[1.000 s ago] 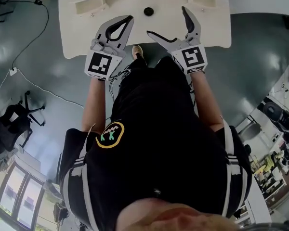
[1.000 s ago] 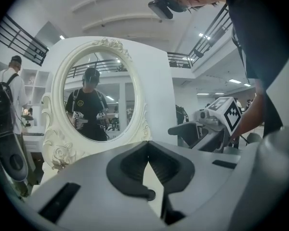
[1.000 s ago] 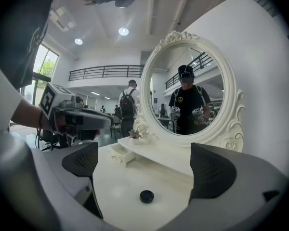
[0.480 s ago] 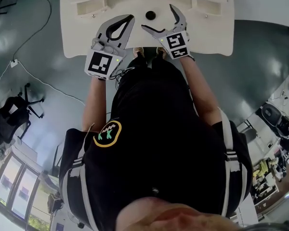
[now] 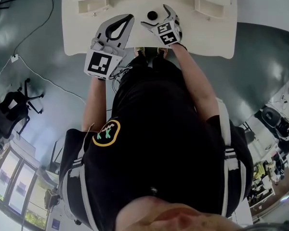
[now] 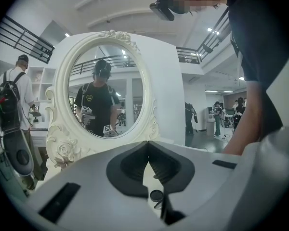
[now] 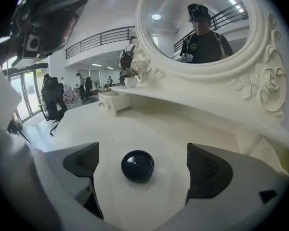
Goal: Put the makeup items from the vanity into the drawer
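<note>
A small round black makeup compact (image 5: 152, 15) lies on the white vanity top (image 5: 77, 28), in front of the oval mirror (image 6: 106, 85). My right gripper (image 5: 156, 16) is open and low over the top. The compact (image 7: 137, 165) sits between its dark pads (image 7: 208, 170), apart from both. My left gripper (image 5: 130, 18) hovers over the vanity's front left part, jaws shut with nothing in them. Under the meeting tips of the left gripper (image 6: 147, 143) the compact (image 6: 156, 195) shows as a small dark disc.
Two small raised drawer boxes stand at the back of the vanity, one at the left (image 5: 92, 5) and one at the right (image 5: 205, 6). The mirror frame (image 7: 260, 81) rises close behind the compact. An office chair (image 5: 9, 114) stands on the grey floor at the left.
My right gripper has moved left and forward across the vanity, and its open jaws now straddle the black compact. The left gripper has stayed where it was.
</note>
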Available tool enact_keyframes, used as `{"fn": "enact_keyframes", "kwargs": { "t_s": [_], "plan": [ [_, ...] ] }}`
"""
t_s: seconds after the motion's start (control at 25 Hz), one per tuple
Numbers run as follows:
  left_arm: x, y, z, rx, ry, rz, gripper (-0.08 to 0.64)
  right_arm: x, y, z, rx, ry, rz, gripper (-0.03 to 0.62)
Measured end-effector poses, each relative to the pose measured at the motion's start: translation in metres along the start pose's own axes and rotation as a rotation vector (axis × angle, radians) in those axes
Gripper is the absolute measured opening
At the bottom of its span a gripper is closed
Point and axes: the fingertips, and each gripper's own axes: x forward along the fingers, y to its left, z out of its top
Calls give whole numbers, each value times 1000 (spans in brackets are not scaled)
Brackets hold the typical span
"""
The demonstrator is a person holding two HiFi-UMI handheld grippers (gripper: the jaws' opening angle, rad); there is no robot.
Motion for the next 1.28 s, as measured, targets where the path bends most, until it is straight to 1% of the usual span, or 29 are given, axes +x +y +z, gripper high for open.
{"fn": "enact_keyframes", "kwargs": {
  "t_s": [0.16,0.28,0.36,0.48,0.52,0.6,0.68,0.8,0.88,0.96,1.04,1.08,1.16,1.24,1.28],
  "plan": [
    [0,2,0,-7,-1,4,18,11,-6,-17,37,64,0,588],
    [0,2,-3,7,5,-5,18,15,-9,-27,26,105,-1,583],
    [0,2,-4,19,6,-13,18,16,-11,-28,6,115,-5,581],
    [-1,2,-11,57,16,-35,18,16,-11,-27,2,113,-5,578],
    [-1,2,-11,50,15,-32,18,16,-10,-27,-1,110,-3,573],
    [-1,2,-7,27,10,-17,18,16,-8,-27,-17,102,6,545],
    [0,2,-2,0,2,-1,18,16,-2,-26,-45,97,30,490],
    [-2,2,-2,1,4,0,18,14,14,-20,-108,90,86,367],
    [-3,2,-5,19,11,-11,18,13,24,-18,-152,83,107,253],
    [-2,2,-4,15,11,-9,18,14,26,-18,-163,82,105,252],
    [-3,1,-8,43,15,-28,18,14,25,-17,-158,83,102,252],
    [-3,0,-7,42,14,-29,18,13,25,-17,-155,83,100,251],
    [-2,0,-2,19,7,-19,18,11,24,-17,-148,82,88,250],
    [-1,0,-6,45,11,-43,18,8,21,-13,-139,72,75,250],
    [-1,0,-5,46,8,-48,18,6,20,-11,-135,65,68,250]
  ]
}}
